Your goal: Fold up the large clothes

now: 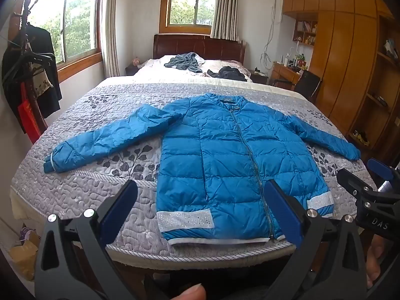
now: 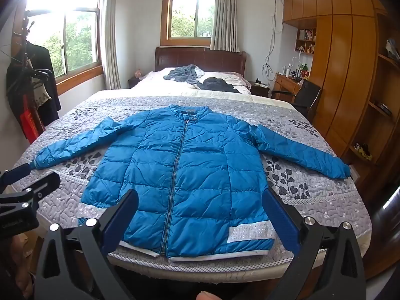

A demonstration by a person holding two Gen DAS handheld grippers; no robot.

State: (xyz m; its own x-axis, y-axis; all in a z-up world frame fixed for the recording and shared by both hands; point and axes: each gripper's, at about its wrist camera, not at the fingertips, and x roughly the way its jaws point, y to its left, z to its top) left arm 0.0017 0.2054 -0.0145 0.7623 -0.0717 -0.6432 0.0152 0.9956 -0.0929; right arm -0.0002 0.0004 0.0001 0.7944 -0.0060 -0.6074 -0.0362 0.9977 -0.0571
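A: Quilted grey bedspread (image 2: 312, 200) with a dark leaf print covered the bed; wooden headboard (image 2: 200, 58) at the far end, wardrobe (image 2: 345, 75) along the right wall.

B: Task item?

A: Blue puffer jacket (image 2: 185, 175) lay flat and face up on the near half of the bedspread, zipped, collar pointing to the headboard, hem at the near edge, both sleeves spread outward. Two crumpled dark garments (image 2: 200, 77) sat near the pillows, well apart from it.

B: Grippers?

A: Left gripper (image 1: 200, 212) hovered over the hem, offset to the jacket's left half, jaws spread wide, nothing between them. Right gripper (image 2: 200, 215) hovered over the hem's right half, jaws likewise spread and empty. Neither touched the fabric. A fingertip (image 1: 192, 292) showed at the bottom edge of the left wrist view.
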